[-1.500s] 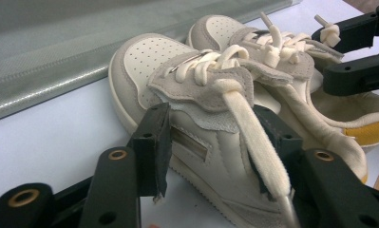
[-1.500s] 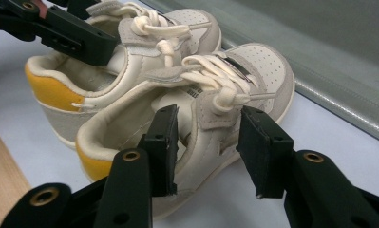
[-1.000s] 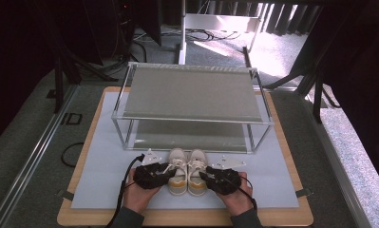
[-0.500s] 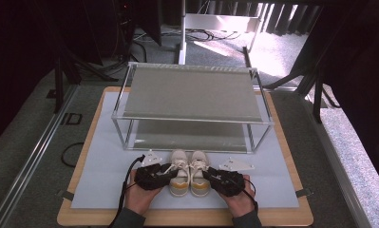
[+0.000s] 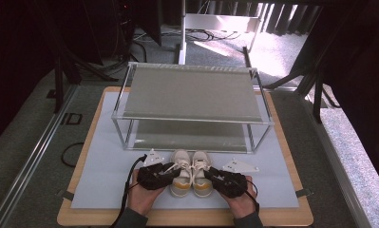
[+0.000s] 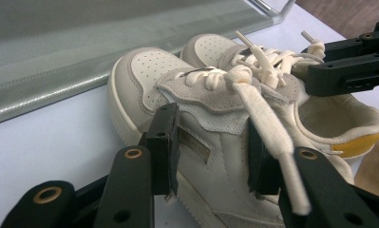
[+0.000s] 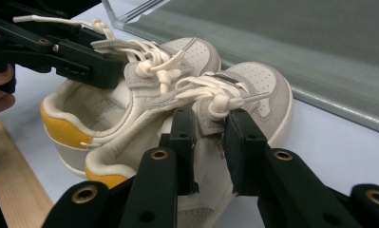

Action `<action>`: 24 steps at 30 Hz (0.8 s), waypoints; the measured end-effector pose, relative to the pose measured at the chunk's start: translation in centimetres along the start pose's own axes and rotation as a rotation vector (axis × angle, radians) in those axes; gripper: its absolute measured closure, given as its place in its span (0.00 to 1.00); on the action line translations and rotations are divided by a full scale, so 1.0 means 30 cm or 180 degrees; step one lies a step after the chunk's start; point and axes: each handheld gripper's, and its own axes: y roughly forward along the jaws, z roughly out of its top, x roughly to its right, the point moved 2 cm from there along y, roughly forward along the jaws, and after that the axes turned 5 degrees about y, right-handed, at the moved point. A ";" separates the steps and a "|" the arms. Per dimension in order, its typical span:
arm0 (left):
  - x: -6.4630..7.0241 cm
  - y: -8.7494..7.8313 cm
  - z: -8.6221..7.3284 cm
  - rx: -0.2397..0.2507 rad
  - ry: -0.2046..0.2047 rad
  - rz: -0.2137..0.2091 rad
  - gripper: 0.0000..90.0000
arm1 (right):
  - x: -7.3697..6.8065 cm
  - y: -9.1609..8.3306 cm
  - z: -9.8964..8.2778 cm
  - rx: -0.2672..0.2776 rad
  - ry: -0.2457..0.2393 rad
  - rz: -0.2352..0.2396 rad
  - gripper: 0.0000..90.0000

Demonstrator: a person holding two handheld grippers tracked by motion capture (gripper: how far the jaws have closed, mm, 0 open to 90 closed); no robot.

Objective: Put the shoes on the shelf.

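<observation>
Two small cream shoes with yellow heels stand side by side on the mat near the front edge. My left gripper point(image 5: 167, 174) point(image 6: 211, 142) comes in from the left. It is shut on the left shoe point(image 5: 181, 172) point(image 6: 144, 76), whose side panel and lace flap sit between its pads. My right gripper point(image 5: 216, 177) point(image 7: 211, 137) comes in from the right. It is shut on the right shoe point(image 5: 201, 172) point(image 7: 265, 83), pinching the lace flap just under the knot. Each gripper view also shows the other gripper on its own shoe, the right gripper point(image 6: 348, 66) and the left gripper point(image 7: 82, 57).
A clear two-tier rack point(image 5: 192, 92) with grey shelves stands just beyond the shoes, its lower shelf point(image 5: 192, 137) close to the toes. The white mat point(image 5: 101, 180) lies on a wooden board point(image 5: 282, 216). Cables and stand legs are on the floor behind.
</observation>
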 end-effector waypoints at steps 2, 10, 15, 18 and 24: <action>0.000 0.002 0.004 0.0014 -0.0002 -0.0008 0.67 | 0.003 -0.003 0.002 0.0008 0.0002 -0.0006 0.83; 0.001 0.008 0.032 0.0101 -0.0042 0.0011 0.67 | 0.020 -0.014 0.018 0.0096 0.0081 0.0008 0.83; -0.007 0.019 0.050 0.0143 -0.0068 0.0003 0.67 | 0.036 -0.015 0.034 0.0146 0.0105 -0.0006 0.83; -0.014 0.023 0.061 0.0141 -0.0073 0.0011 0.67 | 0.045 -0.012 0.042 0.0174 0.0121 -0.0010 0.83; -0.031 0.036 0.077 0.0172 -0.0111 0.0035 0.67 | 0.057 0.001 0.059 0.0203 0.0159 -0.0028 0.83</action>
